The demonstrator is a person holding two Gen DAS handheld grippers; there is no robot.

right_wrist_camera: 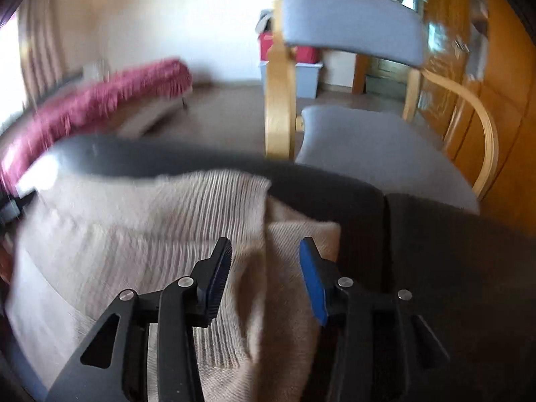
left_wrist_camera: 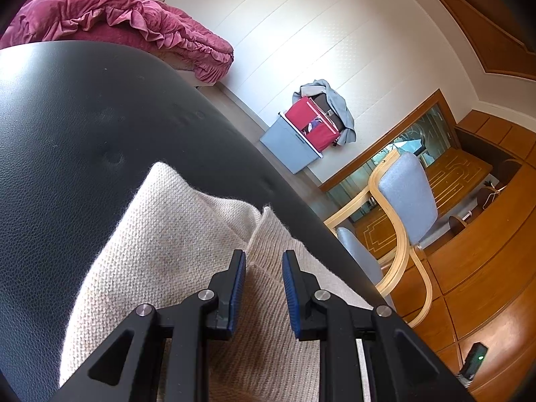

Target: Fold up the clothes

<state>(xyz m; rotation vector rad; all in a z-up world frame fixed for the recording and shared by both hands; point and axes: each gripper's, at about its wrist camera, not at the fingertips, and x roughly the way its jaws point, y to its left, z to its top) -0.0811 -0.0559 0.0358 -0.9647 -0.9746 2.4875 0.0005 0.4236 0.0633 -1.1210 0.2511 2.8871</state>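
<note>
Both grippers over the cream knit sweater (left_wrist_camera: 157, 234) rn, which is lying on a black leather-look surface (left_wrist_camera: 67, 134).

Left gripper (left_wrist_camera: 264, 264): jaws apart w/ a narrow gap, blue pads (left_wrist_camera: 238, 288) on either side of a ridge of the knit. Fabric runs under and between the fingers, but I can't tell if the pads actually pinch it or just sit over it. A fold edge of the sweater sits right ahead of the tips, black surface beyond that and off to the left.

Right gripper (right_wrist_camera: 265, 251): released, jaws clearly parted, nothing clamped. Sweater (right_wrist_camera: 140, 234) is below and between the fingers, w/ a raised fold running fwd right through the gap. Most of the knit spreads out to the left of this tool, its edge ends just right of the right finger. Right cam is blurry btw.

Background: grey chair w/ bentwood frame (right_wrist_camera: 351, 26) ahead of the right tool, pink ruffled bedding (left_wrist_camera: 110, 16) far up-left of the left one.
</note>
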